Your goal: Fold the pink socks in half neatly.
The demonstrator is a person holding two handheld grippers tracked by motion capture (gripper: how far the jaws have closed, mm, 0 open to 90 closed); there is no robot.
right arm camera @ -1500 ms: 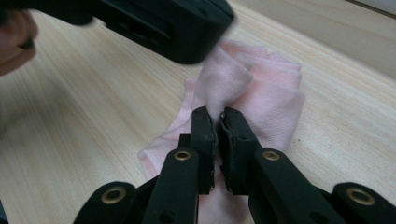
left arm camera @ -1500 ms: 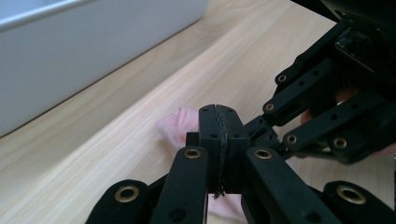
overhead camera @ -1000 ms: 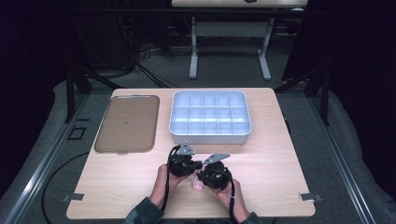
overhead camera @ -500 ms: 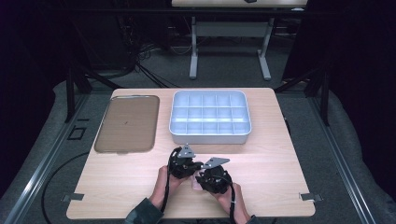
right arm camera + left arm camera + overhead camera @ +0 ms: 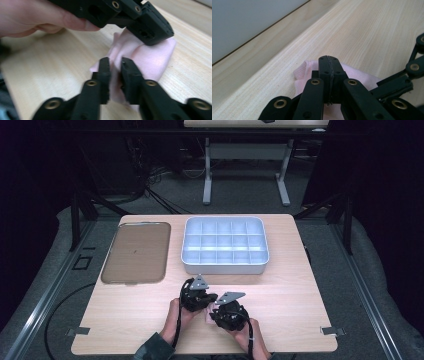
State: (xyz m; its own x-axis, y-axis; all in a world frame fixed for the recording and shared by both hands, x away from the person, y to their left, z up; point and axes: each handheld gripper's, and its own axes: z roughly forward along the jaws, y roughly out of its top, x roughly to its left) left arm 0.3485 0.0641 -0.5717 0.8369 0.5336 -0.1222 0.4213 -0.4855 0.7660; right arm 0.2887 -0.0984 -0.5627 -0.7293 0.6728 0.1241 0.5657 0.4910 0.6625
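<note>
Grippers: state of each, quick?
Left gripper: shut on the pink cloth.
Right gripper: fingers just opening, a narrow gap, cloth between them, not clamped.

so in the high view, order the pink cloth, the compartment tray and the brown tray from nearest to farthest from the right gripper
1. pink cloth: directly at the right gripper, on its left.
2. compartment tray: beyond it, up the table.
3. brown tray: farthest, at the table's far left.
</note>
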